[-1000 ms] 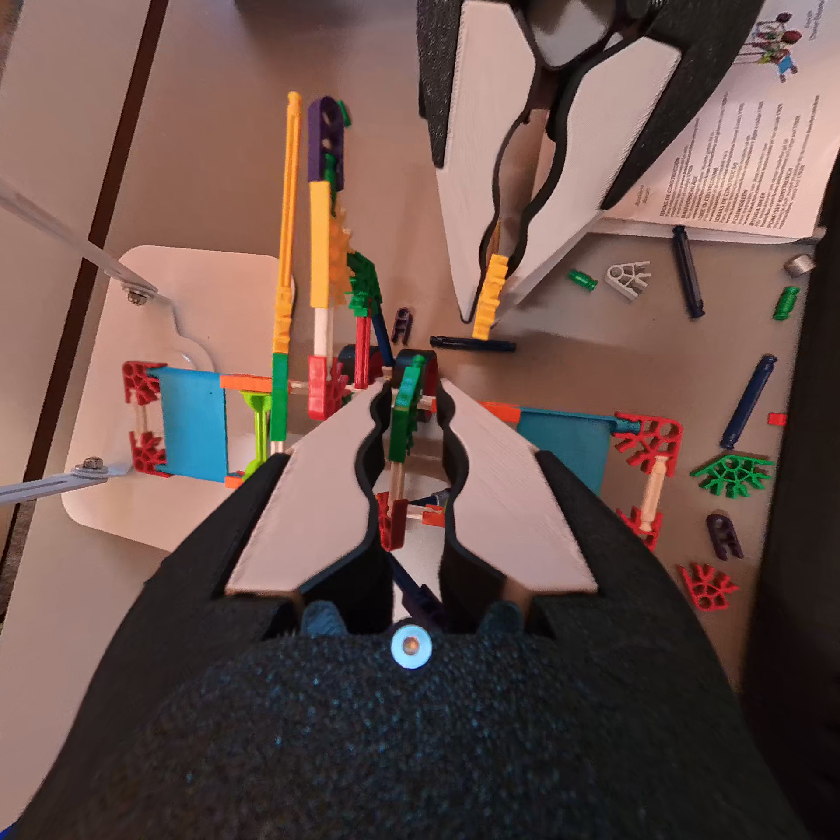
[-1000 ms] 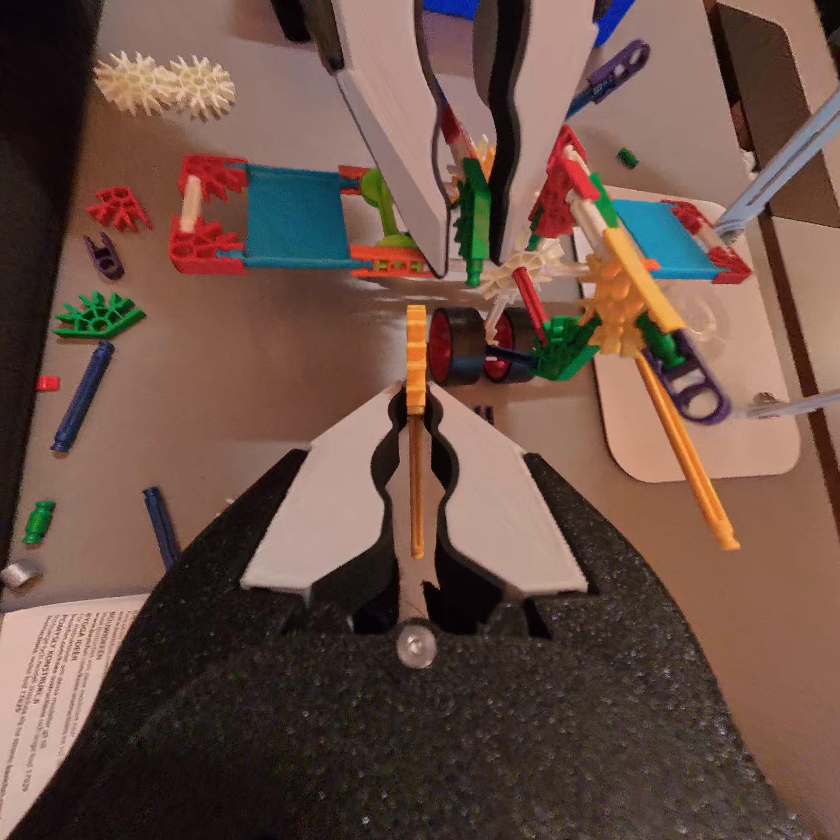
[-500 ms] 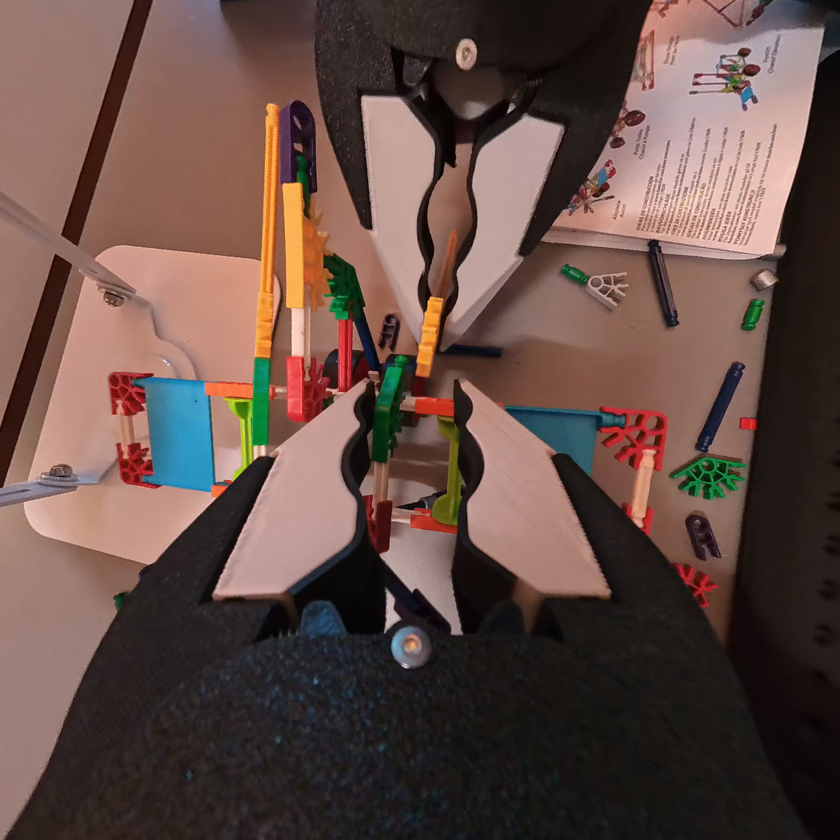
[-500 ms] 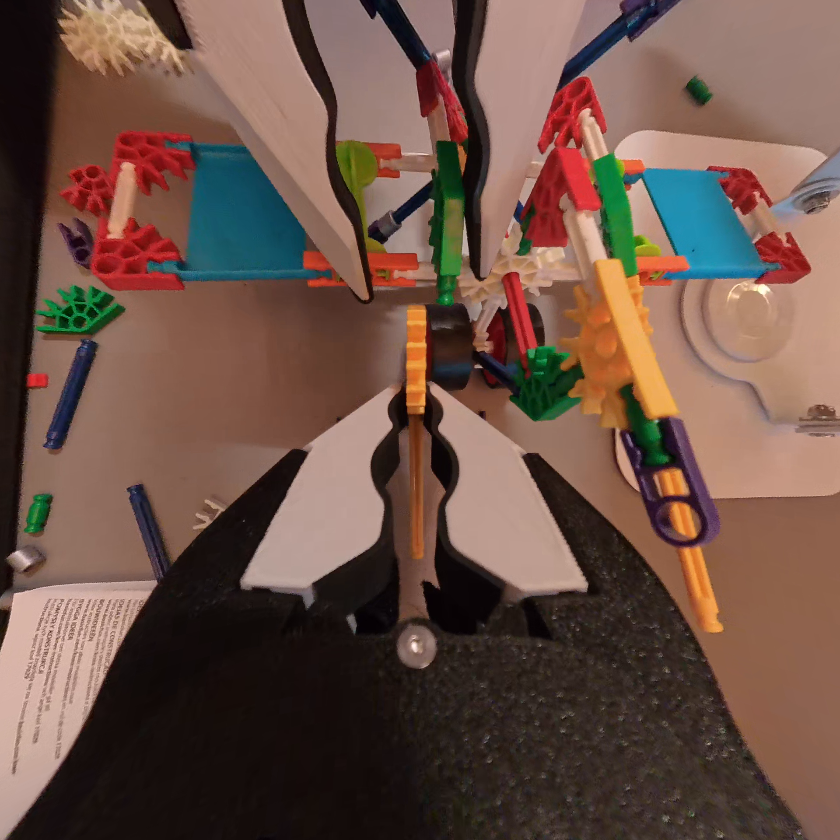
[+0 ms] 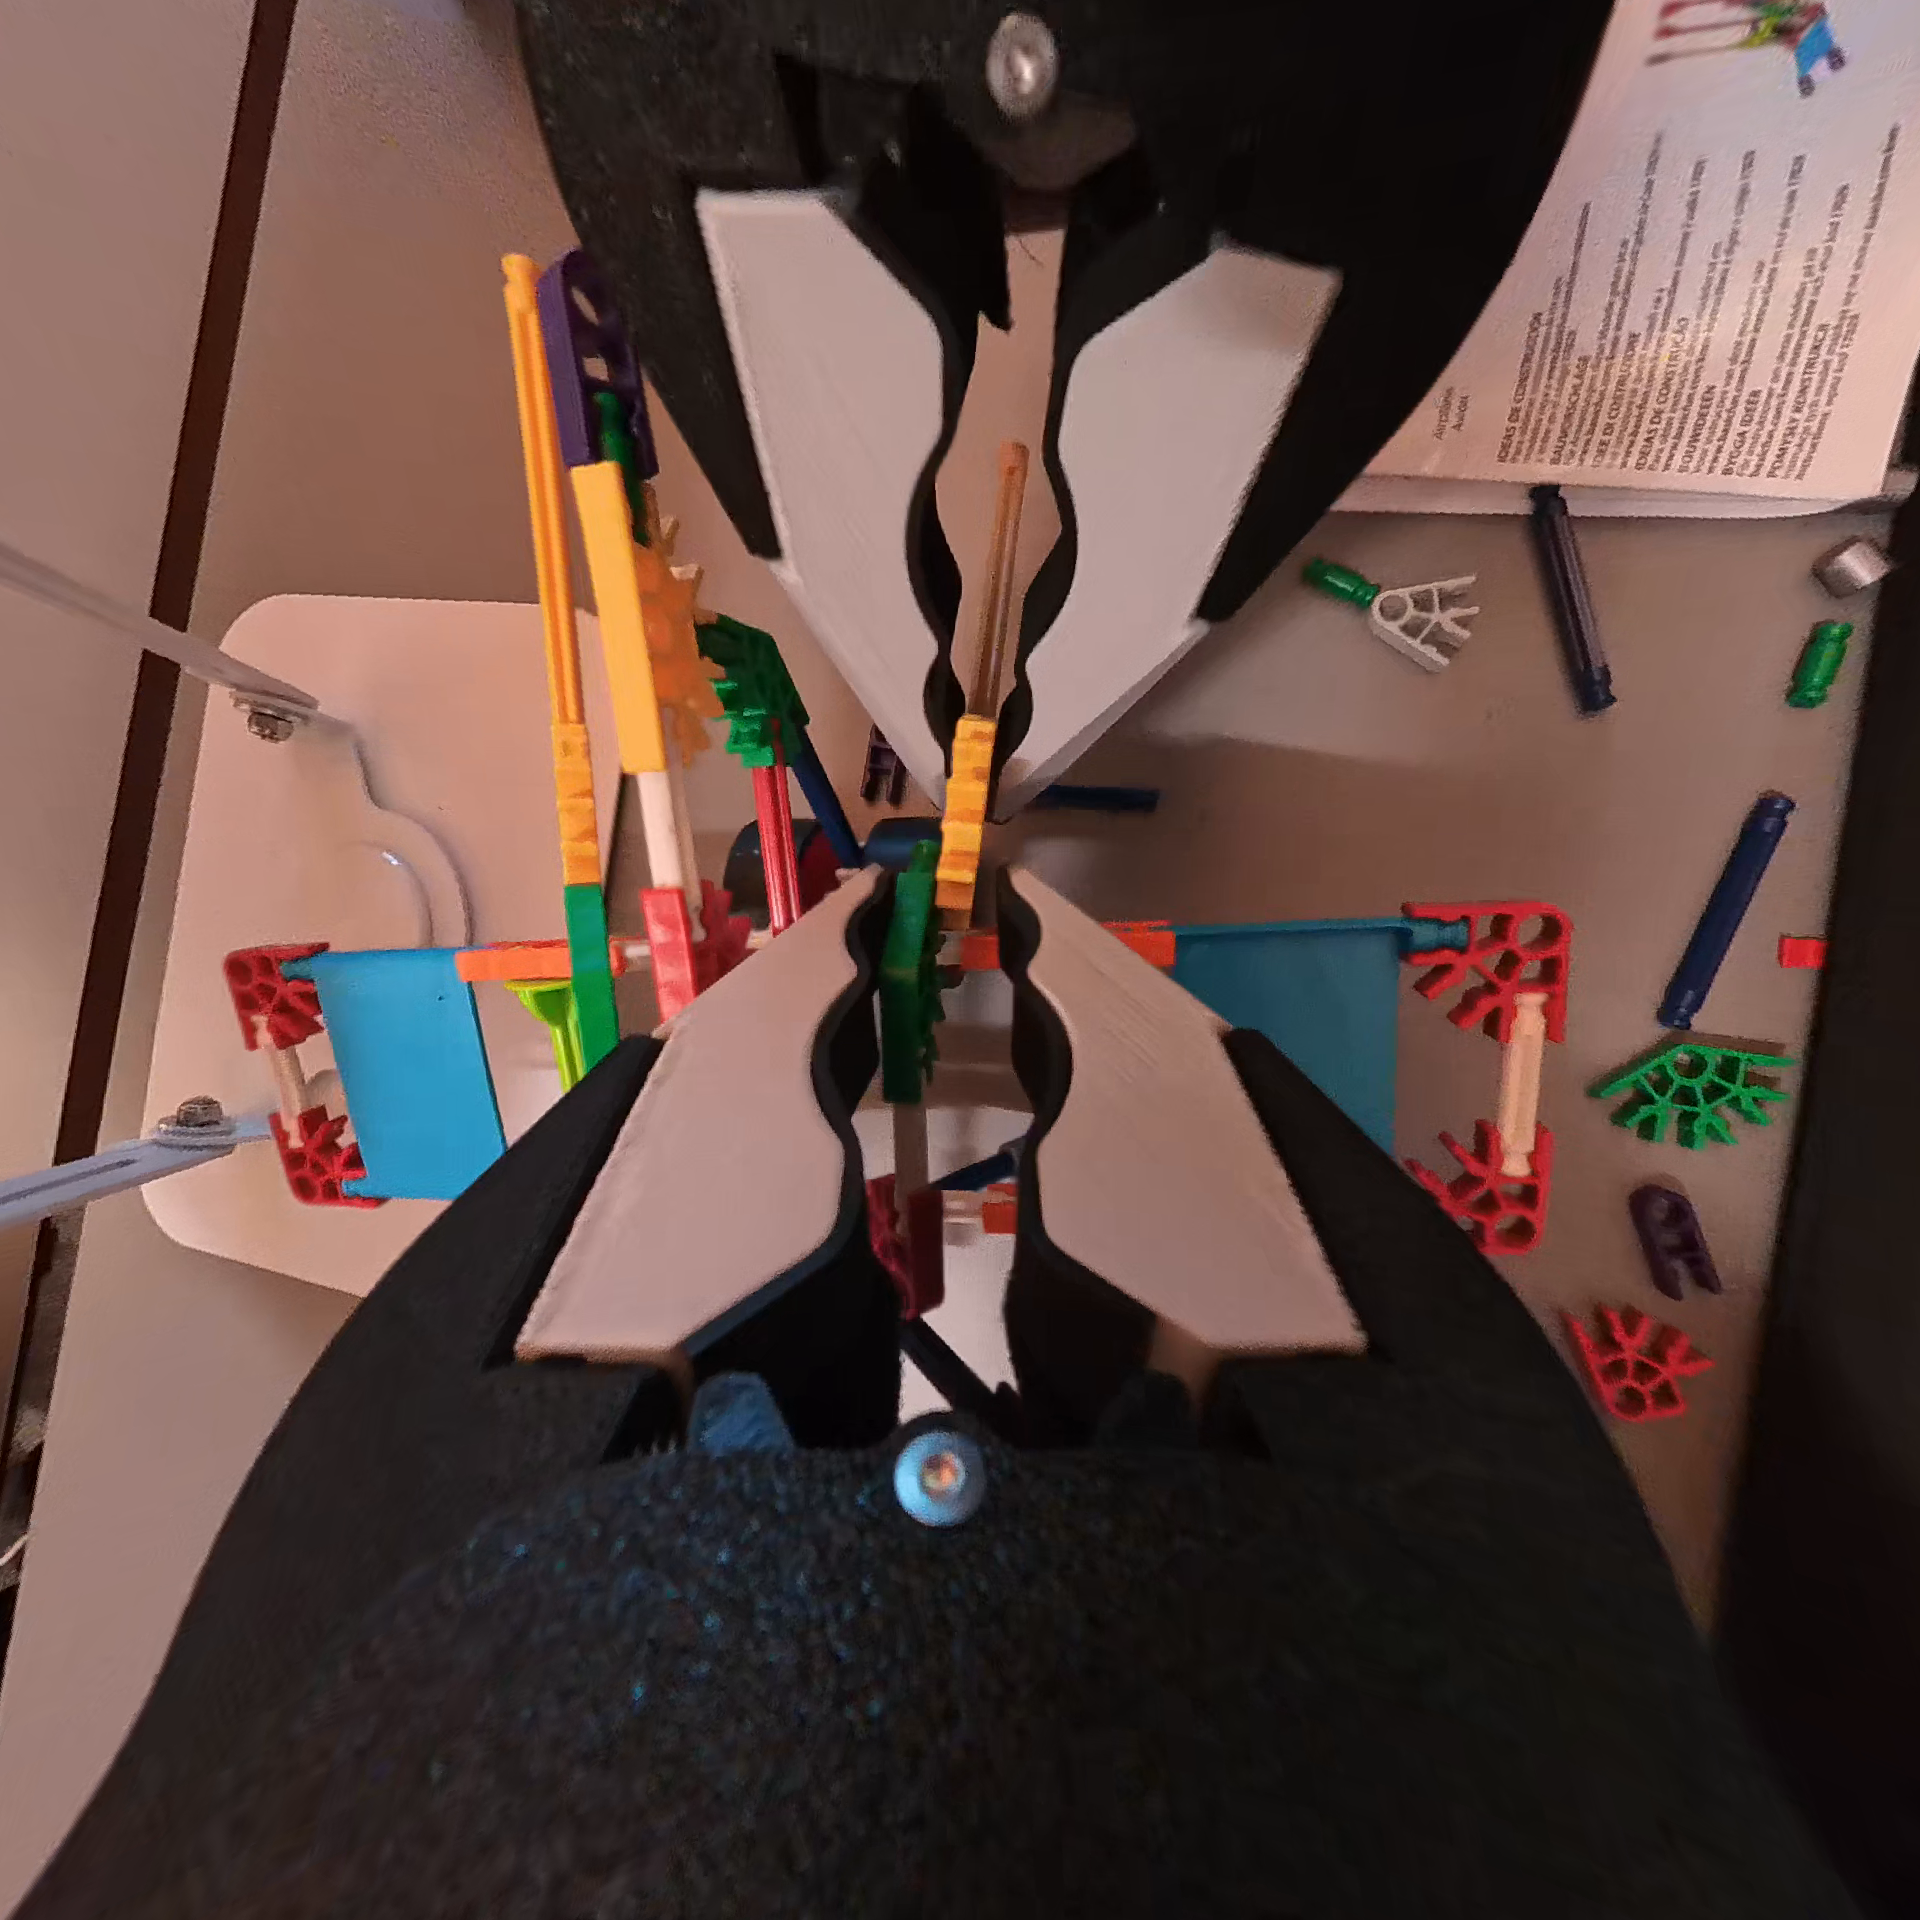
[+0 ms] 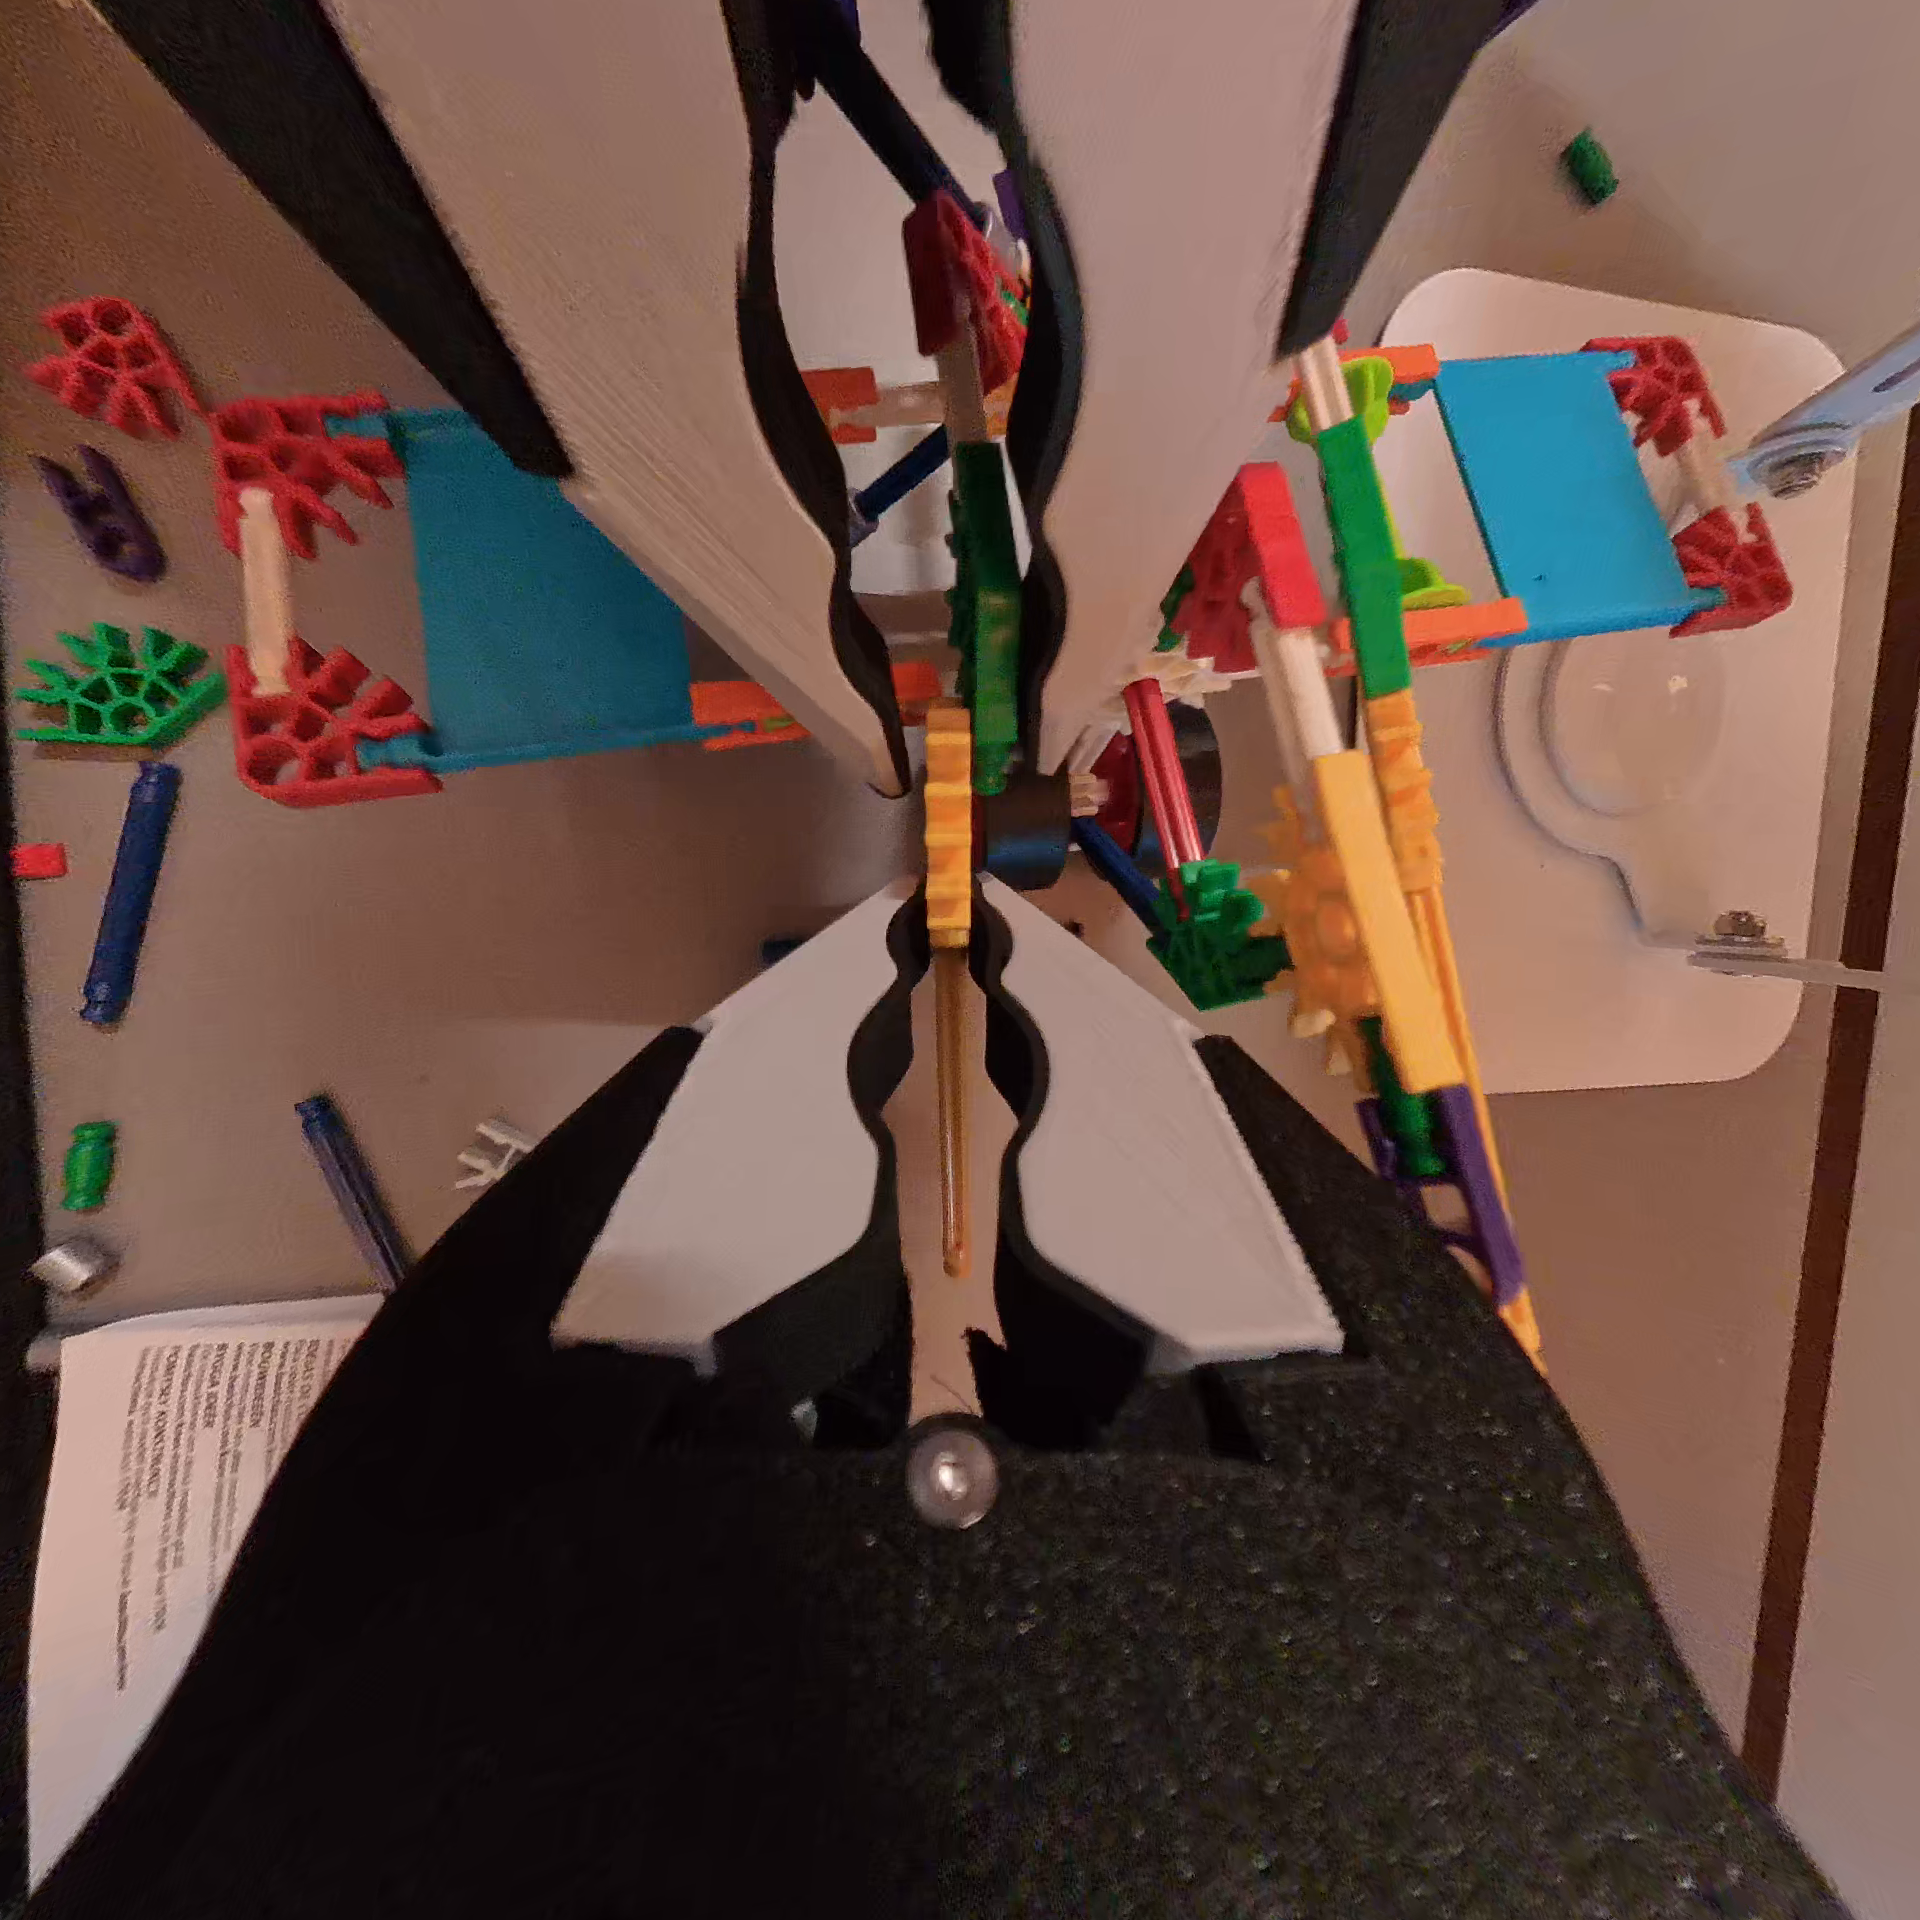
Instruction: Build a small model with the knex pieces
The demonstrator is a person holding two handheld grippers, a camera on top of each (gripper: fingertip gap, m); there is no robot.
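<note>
Yellow gear [image 6: 948,821]: sits at centre of scene, pinched at its near edge between tips of right gripper [image 6: 948,914]. Carries an amber rod [image 6: 951,1122] running back along the closed jaws. Lies just beside green gear [image 6: 982,603] of toy model [image 5: 665,935]; contact between the two gears cannot be confirmed.

Left to right in the left wrist view:

- White plate [image 5: 312,727]: lies flat on tan table [image 5: 312,312], with two metal strips [image 5: 104,1164] screwed on. Supports the left end of the model.
- Left blue panel [image 5: 405,1070]: framed by red connectors and a white rod.
- Long yellow rods [image 5: 540,520] and purple connector [image 5: 592,343]: extend away from the camera, beside a yellow spiked wheel [image 5: 675,665].
- Left gripper [image 5: 940,904]: straddles the green gear with jaws parted. Shows a gap on the gear's right side, so not clamped.
- Right blue panel [image 5: 1288,997]: partly hidden by the left gripper's finger; ends in red connectors.
- Loose parts on the table at right: green fan connector [image 5: 1694,1091], dark blue rod [image 5: 1725,914], purple clip [image 5: 1673,1242], red connector [image 5: 1636,1361], grey connector [image 5: 1423,618] with a green stub.
- Printed sheet [image 5: 1714,312]: lies at far right, partly under the right gripper's body.
</note>
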